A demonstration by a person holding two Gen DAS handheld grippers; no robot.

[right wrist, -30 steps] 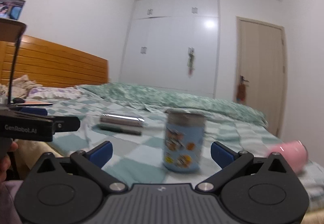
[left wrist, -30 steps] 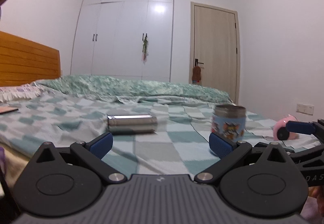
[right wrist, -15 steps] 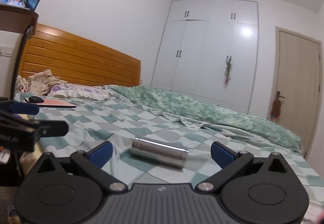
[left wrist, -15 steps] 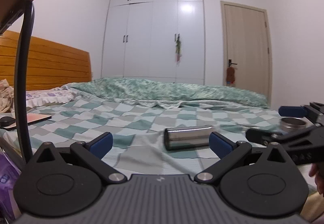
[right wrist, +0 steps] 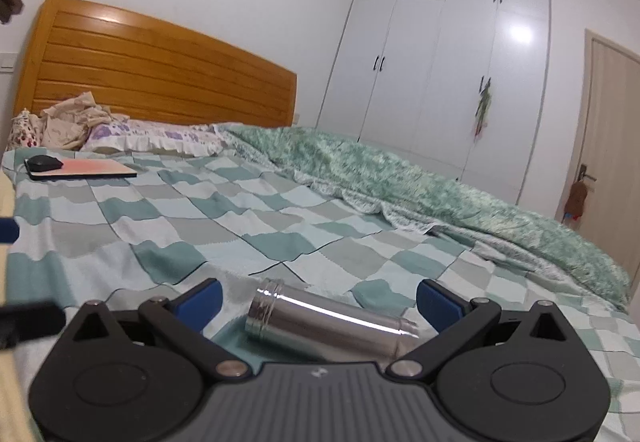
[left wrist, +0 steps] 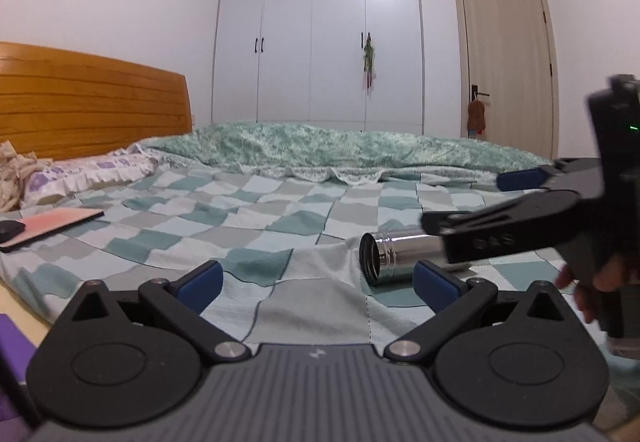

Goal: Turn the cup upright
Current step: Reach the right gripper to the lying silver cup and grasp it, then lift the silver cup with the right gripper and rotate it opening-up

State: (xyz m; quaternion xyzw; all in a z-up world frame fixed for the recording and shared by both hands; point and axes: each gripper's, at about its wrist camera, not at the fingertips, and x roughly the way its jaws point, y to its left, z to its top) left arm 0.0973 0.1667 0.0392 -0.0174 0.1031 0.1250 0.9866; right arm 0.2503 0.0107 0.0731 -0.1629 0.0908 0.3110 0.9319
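Note:
A steel cup lies on its side on the checked bedspread, its open mouth facing left toward the camera in the left wrist view. In the right wrist view the cup lies between the open fingers of my right gripper, close below it. My left gripper is open and empty, with the cup just past its right fingertip. The right gripper also shows in the left wrist view, reaching in over the cup from the right.
A pink pad with a black mouse lies at the bed's left. A green quilt is bunched along the far side. Pillows and a wooden headboard are at the left. Wardrobe and door stand behind.
Both grippers have swung left and closer to the steel cup. The blue cartoon cup and pink object have left both views. The right gripper now hangs over the lying cup.

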